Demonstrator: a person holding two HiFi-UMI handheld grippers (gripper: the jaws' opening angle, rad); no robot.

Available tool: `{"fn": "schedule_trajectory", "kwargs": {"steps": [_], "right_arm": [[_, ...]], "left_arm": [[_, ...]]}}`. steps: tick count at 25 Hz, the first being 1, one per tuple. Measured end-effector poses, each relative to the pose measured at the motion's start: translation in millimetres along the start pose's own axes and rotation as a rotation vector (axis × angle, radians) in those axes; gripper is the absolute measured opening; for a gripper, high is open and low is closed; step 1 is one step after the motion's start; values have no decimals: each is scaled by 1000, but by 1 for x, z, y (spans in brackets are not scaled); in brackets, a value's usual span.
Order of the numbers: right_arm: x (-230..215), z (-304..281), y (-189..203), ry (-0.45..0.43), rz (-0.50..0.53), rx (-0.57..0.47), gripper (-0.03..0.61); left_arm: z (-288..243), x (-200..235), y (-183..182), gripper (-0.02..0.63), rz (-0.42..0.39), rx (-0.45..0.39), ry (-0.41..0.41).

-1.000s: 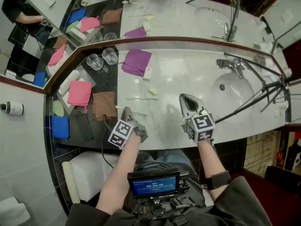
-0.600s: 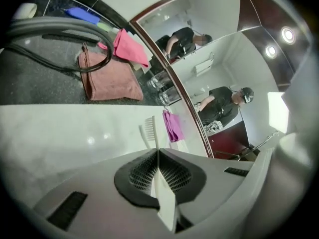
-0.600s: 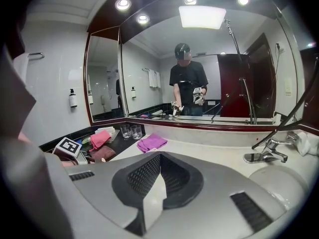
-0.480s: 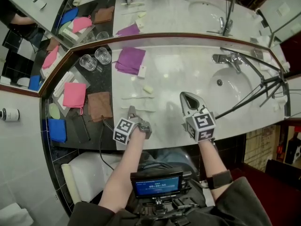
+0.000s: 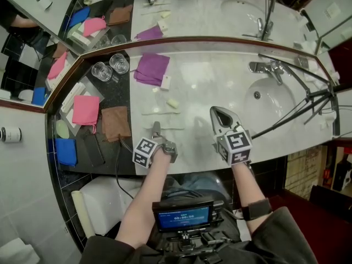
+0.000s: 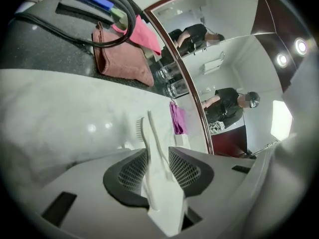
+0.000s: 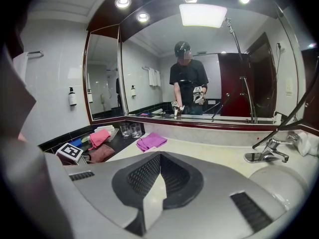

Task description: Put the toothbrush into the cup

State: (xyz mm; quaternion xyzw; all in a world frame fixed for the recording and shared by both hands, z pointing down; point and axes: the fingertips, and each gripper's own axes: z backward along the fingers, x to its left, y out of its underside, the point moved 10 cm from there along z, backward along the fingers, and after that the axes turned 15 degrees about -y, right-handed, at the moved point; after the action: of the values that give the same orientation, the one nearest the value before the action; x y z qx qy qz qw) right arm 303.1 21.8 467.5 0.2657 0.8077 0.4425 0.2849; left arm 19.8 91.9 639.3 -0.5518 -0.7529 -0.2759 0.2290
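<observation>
Left tongs (image 6: pixel 158 153) have just been opening, spread round the slim white plastic toothbrush (image 6: pixel 149 133) lying lengthwise between them, probably unpinched; right tongs (image 7: pixel 159 164) pressed together, empty.

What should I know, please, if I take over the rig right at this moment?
Left gripper: open; its jaws have just been opening, with the white toothbrush lying between them on the counter, ungripped.
Right gripper: shut, empty, over the counter near the sink.
Two glass cups stand on the dark ledge, far left.
Done: nothing in a cup yet.
Left: grip the toothbrush, carry it to a cup, drop it in.
</observation>
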Motion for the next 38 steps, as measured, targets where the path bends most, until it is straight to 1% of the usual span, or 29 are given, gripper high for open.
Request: {"fn": "schedule_trajectory", "kwargs": {"steps": [1, 3, 9, 12, 16, 21, 25, 28, 31, 36, 38], "right_arm": [[0, -1, 0, -1, 0, -1, 2], [1, -3, 0, -5, 0, -2, 2], [2, -7, 1, -8, -4, -6, 2], [5, -9, -2, -16, -7, -13, 2], [7, -12, -7, -26, -7, -24, 2], [11, -15, -13, -36, 5, -35, 2], [13, -16, -17, -40, 9, -44, 2], [16, -18, -20, -46, 10, -49, 2], [20, -19, -22, -52, 11, -55, 1], [25, -23, -27, -67, 21, -62, 2], [27, -25, -29, -69, 25, -63, 2]], "left_arm": [[0, 0, 0, 128, -2, 2, -5], [2, 0, -1, 174, -1, 12, -13], [8, 1, -1, 182, -11, 37, -67], [11, -2, -2, 202, -18, 51, -89], [15, -7, -4, 256, -22, 77, -109], [19, -9, -6, 256, -28, 112, -138], [25, -17, -11, 265, -42, 116, -152], [30, -27, -15, 267, -62, 120, -140], [39, -40, -22, 267, -92, 100, -103], [53, -66, -40, 265, -157, 49, -3], [61, -76, -49, 249, -192, 20, 41]]}}
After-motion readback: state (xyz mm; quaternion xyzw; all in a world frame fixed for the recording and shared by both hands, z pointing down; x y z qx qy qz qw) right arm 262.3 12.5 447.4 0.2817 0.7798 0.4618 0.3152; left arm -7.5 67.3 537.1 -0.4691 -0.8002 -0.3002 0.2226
